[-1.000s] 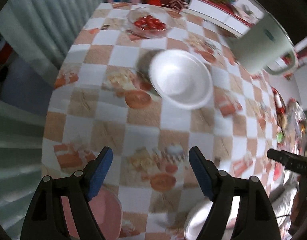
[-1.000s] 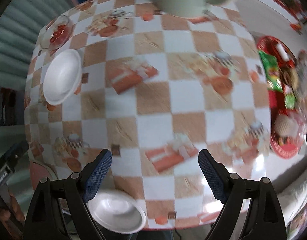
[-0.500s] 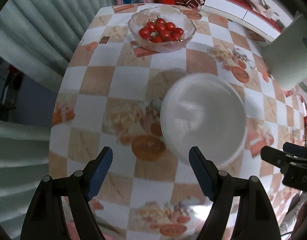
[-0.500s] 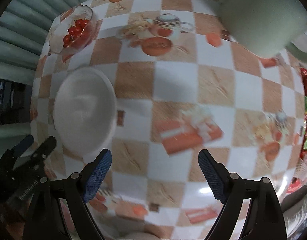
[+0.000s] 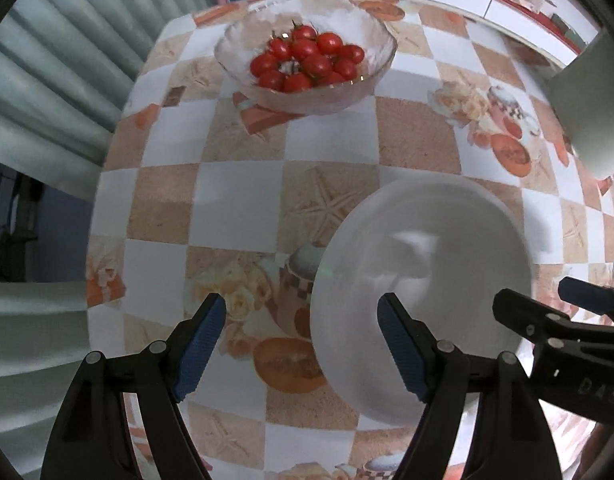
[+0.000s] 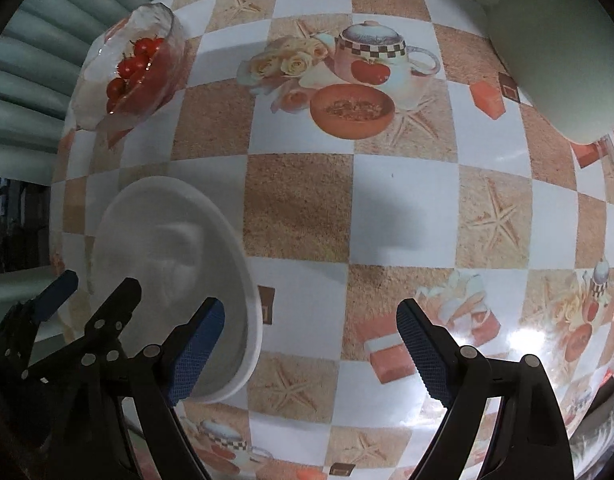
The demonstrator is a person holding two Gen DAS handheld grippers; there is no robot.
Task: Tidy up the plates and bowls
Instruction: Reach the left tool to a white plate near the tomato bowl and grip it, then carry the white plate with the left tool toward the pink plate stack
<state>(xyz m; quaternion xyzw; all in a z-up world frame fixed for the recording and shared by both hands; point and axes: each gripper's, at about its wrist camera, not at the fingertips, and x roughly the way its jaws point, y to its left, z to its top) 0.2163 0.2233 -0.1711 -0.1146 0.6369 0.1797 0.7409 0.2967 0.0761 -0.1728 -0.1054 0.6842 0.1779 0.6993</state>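
A tablecloth (image 6: 299,208) chequered in white and sandy tan is seen, printed with starfish, orange bowls and teapots. A plain white bowl (image 5: 423,280) and a clear glass bowl (image 5: 307,76) of red tomatoes (image 5: 307,62) are shown. Blue pads (image 6: 195,348) are carried on black fingers.

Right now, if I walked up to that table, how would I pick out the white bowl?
Start at the checked tablecloth printed with starfish and teapots. Find the glass bowl of cherry tomatoes near its far end, then come toward the near edge. The white bowl sits there: plain, opaque and empty, where its neighbour is clear and full of red fruit.
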